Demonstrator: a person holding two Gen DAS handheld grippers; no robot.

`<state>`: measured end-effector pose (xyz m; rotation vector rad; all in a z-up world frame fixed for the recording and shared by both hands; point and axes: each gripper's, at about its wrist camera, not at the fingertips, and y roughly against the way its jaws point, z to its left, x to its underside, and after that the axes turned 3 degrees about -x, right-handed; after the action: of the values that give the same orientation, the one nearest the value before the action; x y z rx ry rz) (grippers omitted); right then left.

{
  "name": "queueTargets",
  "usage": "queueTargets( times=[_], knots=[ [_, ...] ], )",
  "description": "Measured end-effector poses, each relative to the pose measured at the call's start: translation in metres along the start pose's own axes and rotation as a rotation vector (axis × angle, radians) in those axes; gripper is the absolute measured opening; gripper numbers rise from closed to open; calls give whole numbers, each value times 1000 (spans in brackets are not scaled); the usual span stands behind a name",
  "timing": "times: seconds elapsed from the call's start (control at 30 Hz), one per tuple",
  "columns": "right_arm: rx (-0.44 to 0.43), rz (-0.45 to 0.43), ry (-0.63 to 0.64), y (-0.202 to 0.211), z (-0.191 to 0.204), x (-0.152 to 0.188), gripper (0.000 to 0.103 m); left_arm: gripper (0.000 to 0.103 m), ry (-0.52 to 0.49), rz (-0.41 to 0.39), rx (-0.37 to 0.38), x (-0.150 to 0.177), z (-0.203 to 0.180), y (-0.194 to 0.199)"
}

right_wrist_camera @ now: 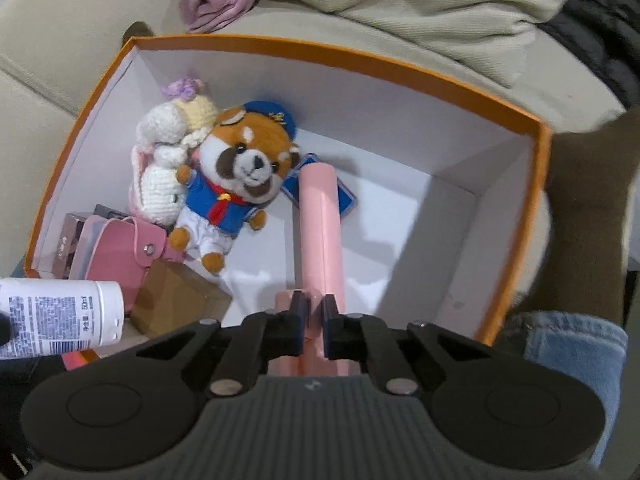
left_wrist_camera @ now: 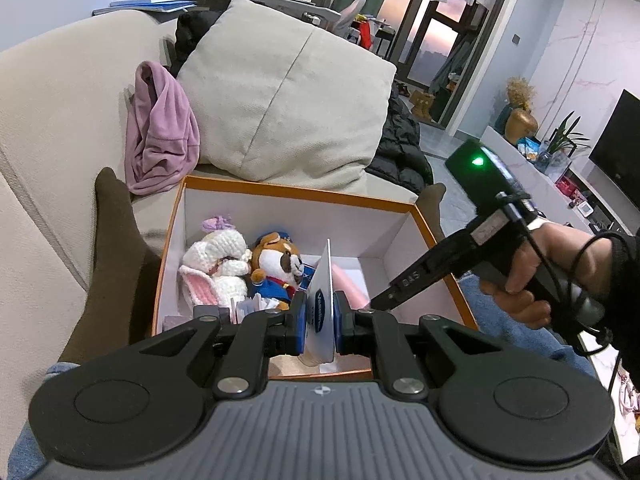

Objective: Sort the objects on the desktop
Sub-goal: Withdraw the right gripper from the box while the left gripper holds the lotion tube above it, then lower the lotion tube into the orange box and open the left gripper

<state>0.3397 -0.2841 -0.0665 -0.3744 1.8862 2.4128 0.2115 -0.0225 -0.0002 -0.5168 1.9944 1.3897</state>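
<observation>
Here, both tongs hover over the orange box point(right_wrist_camera: 536, 148): left tongs point(left_wrist_camera: 320, 322) clamp the white tube point(left_wrist_camera: 322, 312), right tongs point(right_wrist_camera: 314, 322) clamp the pink case point(right_wrist_camera: 320, 220). Lower each into the bare right-hand floor, then release.

Your orange cardboard box with white lining point(right_wrist_camera: 516, 120) sits open on the sofa. Inside: a red-panda plush in blue sailor suit point(right_wrist_camera: 236, 184) lying face up, touching a white crocheted bunny point(right_wrist_camera: 160, 168). A pink tube point(right_wrist_camera: 320, 232) is clamped in your right gripper point(right_wrist_camera: 315, 320); a white Vaseline tube point(left_wrist_camera: 322, 308) in your left gripper point(left_wrist_camera: 320, 326).
</observation>
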Motion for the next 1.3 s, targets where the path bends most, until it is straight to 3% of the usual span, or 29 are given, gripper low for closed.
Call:
queueTargets(
  times=[0.3,0.47,0.57,0.67,1.0,1.2,1.3],
  knots=[
    [173,-75,-182,15,-19,-2,6,14,-8,-11,16,0,-6,3],
    [260,-53,-147,9,-7,-7,6,14,-15,-8,18,-3,-9,1],
    [289,-84,-118,15,-7,-7,6,14,-18,-2,25,-6,-11,-4],
    [280,-145,-75,27,-7,-4,8,14,-27,-2,24,-10,-14,-10],
    [69,-383,40,49,-3,50,14,14,-88,104,4,-12,-32,-46],
    [-39,-501,7,39,-6,68,18,14,-226,175,17,-13,-45,-55],
    [-54,-521,21,32,-3,71,18,14,-252,228,26,-15,-50,-66]
  ],
)
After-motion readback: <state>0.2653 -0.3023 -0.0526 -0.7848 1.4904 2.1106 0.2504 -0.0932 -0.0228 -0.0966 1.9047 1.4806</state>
